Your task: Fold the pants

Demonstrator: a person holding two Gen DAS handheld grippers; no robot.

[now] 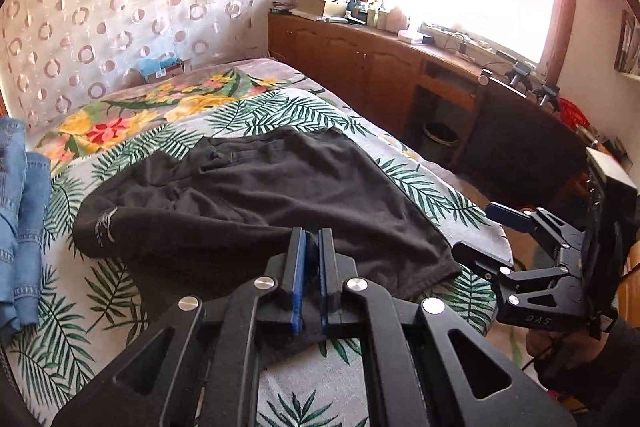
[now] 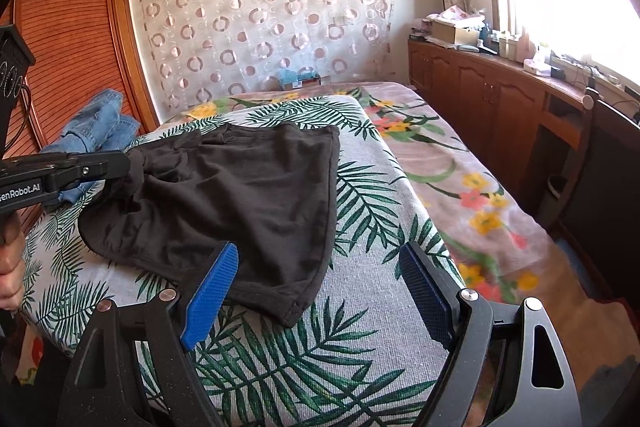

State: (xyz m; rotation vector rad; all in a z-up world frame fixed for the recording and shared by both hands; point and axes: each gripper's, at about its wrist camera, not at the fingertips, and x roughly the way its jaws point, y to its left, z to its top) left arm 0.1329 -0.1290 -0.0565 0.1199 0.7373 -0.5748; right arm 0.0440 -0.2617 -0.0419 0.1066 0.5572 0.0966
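Black pants [image 1: 256,195] [image 2: 248,187] lie in a folded heap on the leaf-print bed cover [image 1: 100,299] [image 2: 360,307]. My left gripper [image 1: 313,233] is shut, with a fold of the pants' near edge pinched between its blue pads. In the right wrist view the left gripper [image 2: 128,165] comes in from the left, and the dark cloth is drawn up to its tip. My right gripper [image 2: 318,251] [image 1: 474,227] stands open over the pants' near right corner. Nothing is between its blue pads [image 2: 212,291].
Blue jeans [image 1: 20,211] [image 2: 100,127] lie bunched at the bed's left side. A floral blanket [image 2: 460,167] covers the right of the bed. Wooden cabinets [image 1: 360,67] run under the window, with a bin [image 1: 440,139] and a dark chair [image 1: 520,139] beside the bed. A hand [image 2: 10,259] grips the left tool.
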